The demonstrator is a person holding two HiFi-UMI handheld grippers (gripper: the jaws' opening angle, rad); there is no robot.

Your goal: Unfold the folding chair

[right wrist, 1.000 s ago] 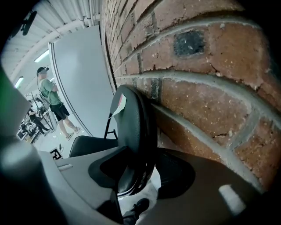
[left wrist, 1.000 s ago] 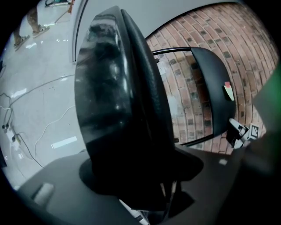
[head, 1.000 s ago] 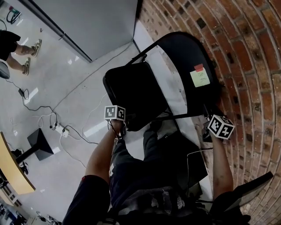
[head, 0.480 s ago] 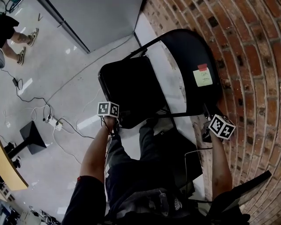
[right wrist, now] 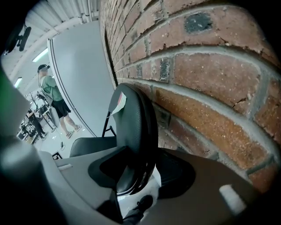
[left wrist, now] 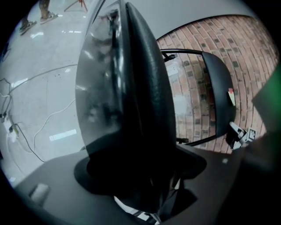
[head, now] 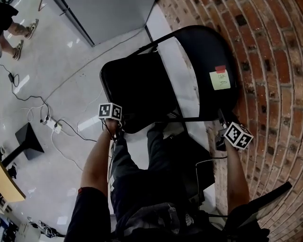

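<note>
A black folding chair stands against the brick wall, its seat [head: 142, 90] swung out to the left and its backrest [head: 208, 56] bearing a green sticky note [head: 219, 79]. My left gripper [head: 117, 124] has the seat's near edge [left wrist: 131, 88] between its jaws, which are opening around the padding. My right gripper [head: 221, 122] is shut on the near edge of the backrest [right wrist: 131, 123]. In the right gripper view the seat [right wrist: 88, 146] shows low at the left. My legs stand just below the chair.
The brick wall [head: 270, 71] runs down the right side. A power strip with cables [head: 52, 125] and a black stand base [head: 26, 137] lie on the floor at the left. A grey panel [head: 113, 14] stands behind. A person [right wrist: 52, 96] stands far off.
My left gripper has moved left with the seat's edge, and the seat has swung further out from the backrest. The right gripper has stayed on the backrest.
</note>
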